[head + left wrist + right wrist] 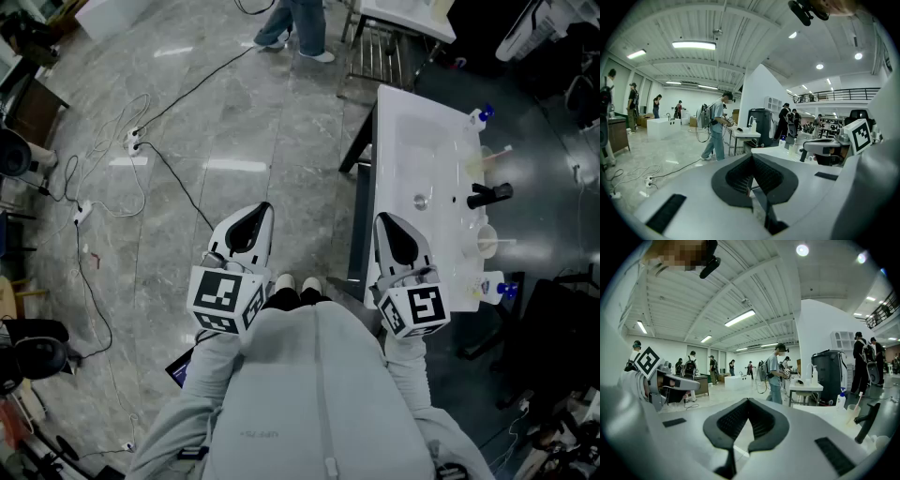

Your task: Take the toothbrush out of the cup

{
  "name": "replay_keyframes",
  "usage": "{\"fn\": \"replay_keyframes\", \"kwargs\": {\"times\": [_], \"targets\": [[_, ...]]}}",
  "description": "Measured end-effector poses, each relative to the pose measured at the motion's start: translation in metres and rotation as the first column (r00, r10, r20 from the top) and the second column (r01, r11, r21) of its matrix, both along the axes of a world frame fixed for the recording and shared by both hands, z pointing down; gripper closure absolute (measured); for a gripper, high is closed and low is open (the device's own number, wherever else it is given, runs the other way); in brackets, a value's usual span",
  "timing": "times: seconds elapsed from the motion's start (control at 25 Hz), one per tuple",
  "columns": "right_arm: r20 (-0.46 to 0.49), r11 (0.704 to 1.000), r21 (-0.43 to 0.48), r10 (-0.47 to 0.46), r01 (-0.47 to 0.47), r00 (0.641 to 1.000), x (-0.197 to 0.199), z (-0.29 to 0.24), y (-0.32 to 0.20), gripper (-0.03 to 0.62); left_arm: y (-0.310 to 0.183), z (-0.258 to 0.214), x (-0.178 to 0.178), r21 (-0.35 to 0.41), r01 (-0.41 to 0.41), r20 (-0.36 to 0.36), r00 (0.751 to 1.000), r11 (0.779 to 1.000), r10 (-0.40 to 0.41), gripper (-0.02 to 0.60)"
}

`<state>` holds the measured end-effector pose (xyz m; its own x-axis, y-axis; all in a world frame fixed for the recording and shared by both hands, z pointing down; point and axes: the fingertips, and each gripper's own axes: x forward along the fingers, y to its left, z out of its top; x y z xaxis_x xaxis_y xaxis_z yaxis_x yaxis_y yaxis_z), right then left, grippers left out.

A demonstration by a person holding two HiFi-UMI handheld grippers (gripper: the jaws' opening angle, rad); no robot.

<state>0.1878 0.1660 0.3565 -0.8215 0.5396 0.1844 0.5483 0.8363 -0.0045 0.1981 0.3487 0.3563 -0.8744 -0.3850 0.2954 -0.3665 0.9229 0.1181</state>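
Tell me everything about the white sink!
The sink is white, long and rectangular, glossy like ceramic, on dark legs. Its shallow basin looks empty, with a round metal drain. Along one long rim stand a black tap, a cup holding a toothbrush, and a blue-capped bottle near the end.

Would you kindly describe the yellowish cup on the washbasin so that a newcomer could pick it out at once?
Find the white washbasin on the person's right, then the black tap on its rim. The yellowish cup stands just beyond the tap, away from the person, with a toothbrush leaning out of it. The other cup, on the tap's near side, is whitish.
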Motion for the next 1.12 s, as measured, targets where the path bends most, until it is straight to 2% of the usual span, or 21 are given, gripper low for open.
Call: {"fn": "replay_keyframes", "kwargs": {"times": [0.68,0.88,1.0,1.12], "targets": [[0.014,0.999,-0.024,0.039,-0.039,0.999,-0.008,0.003,0.042,0.566,0.055,0.004,-0.007,0.035,-0.005,0.022,1.0,0.999,0.004,0.552],[0.008,0.999,-0.031,0.029,-0.029,1.0,-0.029,0.005,0.047,0.561,0.059,0.007,-0.027,0.034,0.007,0.02,1.0,0.999,-0.008,0.549],[-0.013,0.999,-0.044,0.017,-0.017,1.0,-0.047,0.009,0.052,0.514,0.061,0.01,-0.047,0.039,0.004,0.018,1.0,0.999,-0.005,0.5],[-0.022,0.998,-0.051,0.024,-0.025,0.999,-0.071,0.018,0.044,0.501,0.055,0.018,-0.072,0.034,-0.003,0.012,1.0,0.999,0.002,0.495]]}}
